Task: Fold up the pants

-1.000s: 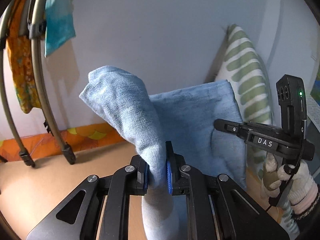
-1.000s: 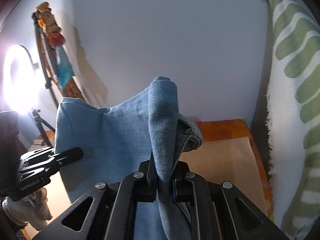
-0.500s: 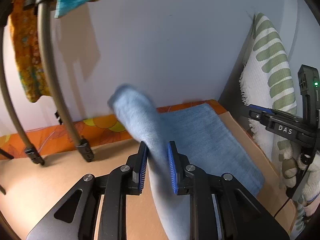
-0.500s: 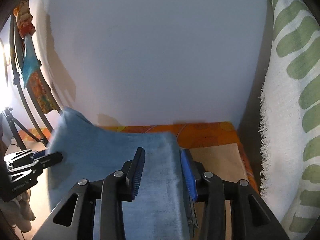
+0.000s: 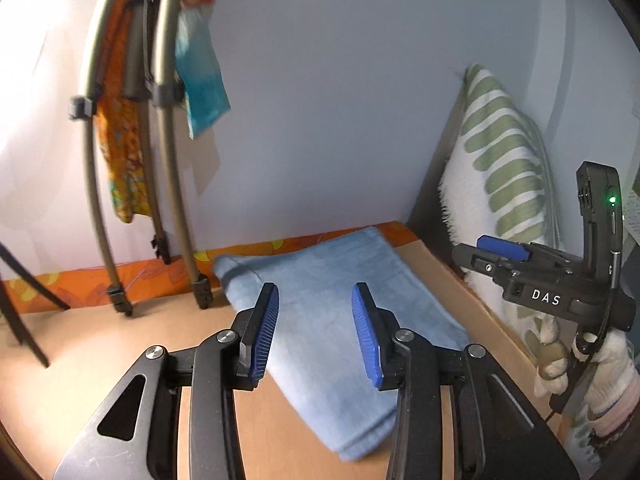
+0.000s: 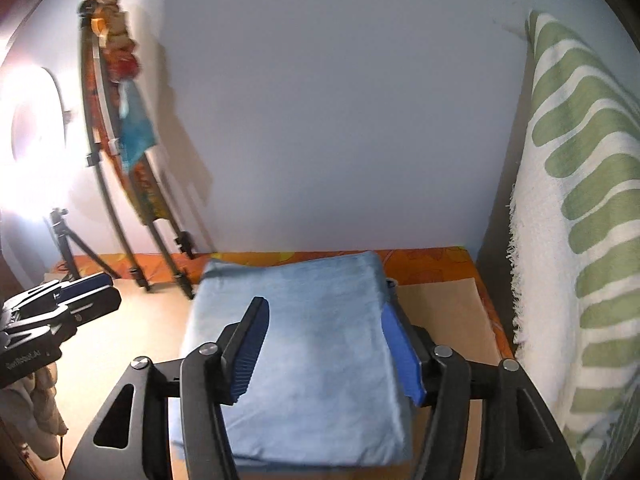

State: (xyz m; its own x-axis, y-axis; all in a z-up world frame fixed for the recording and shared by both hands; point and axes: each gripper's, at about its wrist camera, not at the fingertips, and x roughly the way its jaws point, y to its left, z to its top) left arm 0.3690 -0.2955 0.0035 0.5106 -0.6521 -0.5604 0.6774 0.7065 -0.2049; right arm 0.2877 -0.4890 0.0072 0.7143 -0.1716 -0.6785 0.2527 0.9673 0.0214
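Observation:
The light blue pants [image 5: 328, 304] lie folded in a flat rectangle on the tan table [image 5: 100, 352], close to the back wall. My left gripper [image 5: 316, 332] hovers over their left part, jaws opening, blue pads clear of the cloth. In the right wrist view the same folded pants [image 6: 316, 332] fill the middle, and my right gripper [image 6: 324, 352] stands above them, jaws opening wide with nothing pinched. Each gripper shows in the other's view: the right gripper [image 5: 496, 254] at the right edge in a gloved hand [image 5: 600, 364], the left gripper [image 6: 86, 290] at the far left.
A green-and-white patterned cushion [image 6: 580, 220] leans upright along the right side. Curved stand legs [image 5: 176, 200] hung with orange and teal cloths rest on the table's back left. A bright ring light [image 6: 32, 124] on a tripod shines at the far left. An orange patterned cloth [image 6: 432, 262] runs under the wall.
Both grippers let go of the raised pants edge; the cloth dropped flat onto the folded stack. Both pairs of jaws spread apart and the grippers drew back and up.

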